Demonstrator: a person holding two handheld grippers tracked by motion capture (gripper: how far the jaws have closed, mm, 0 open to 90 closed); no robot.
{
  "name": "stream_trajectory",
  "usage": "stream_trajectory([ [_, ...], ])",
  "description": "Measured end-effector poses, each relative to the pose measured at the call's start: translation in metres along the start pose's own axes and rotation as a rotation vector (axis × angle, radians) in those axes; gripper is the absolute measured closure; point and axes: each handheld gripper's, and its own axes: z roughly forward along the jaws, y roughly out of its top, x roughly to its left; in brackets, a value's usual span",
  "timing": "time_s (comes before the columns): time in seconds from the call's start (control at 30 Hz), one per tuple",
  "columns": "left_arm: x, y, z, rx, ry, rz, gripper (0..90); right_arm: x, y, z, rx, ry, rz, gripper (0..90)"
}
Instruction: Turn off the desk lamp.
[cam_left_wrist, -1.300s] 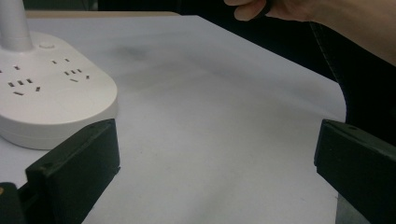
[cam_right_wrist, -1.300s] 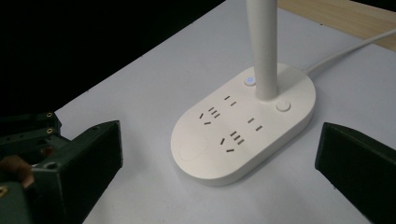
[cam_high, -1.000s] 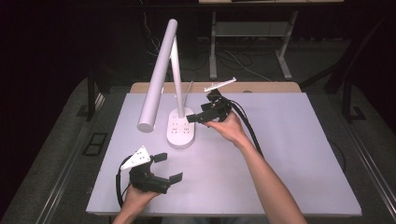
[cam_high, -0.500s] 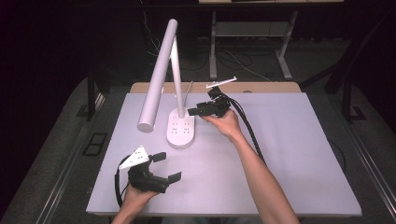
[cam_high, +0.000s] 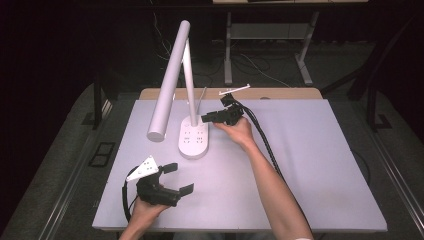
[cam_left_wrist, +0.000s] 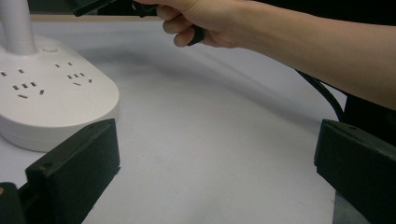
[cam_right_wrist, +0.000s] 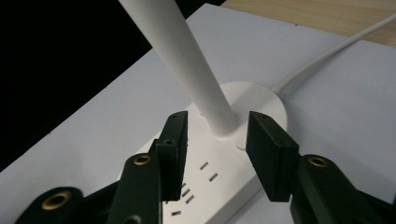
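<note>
A white desk lamp stands on the table, its oval base carrying several sockets and its post rising to a long tube head that slopes down to the left. My right gripper is open just right of the post, above the base. In the right gripper view its jaws stand either side of the foot of the post, not touching it. My left gripper rests open near the table's front left. In the left gripper view the lamp base lies ahead to the left.
The lamp's white cord runs off the back of the base toward the wooden strip behind the grey table top. A black cable trails along my right forearm. Dark floor and a metal stand lie beyond the table.
My right gripper has moved left and slightly toward the lamp post, its jaws now flanking the foot of the post. The left gripper has stayed put.
</note>
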Motion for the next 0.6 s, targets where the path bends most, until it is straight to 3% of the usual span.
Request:
stream_trajectory([
  [0.4, 0.001, 0.000, 0.000, 0.000, -0.005, 0.000, 0.0, -0.007, 0.000, 0.018, 0.023, -0.034, -0.003, 82.7],
  [0.6, 0.001, 0.000, 0.000, 0.000, -0.005, -0.003, 0.0, -0.011, -0.002, 0.022, 0.018, -0.028, 0.007, 89.9],
])
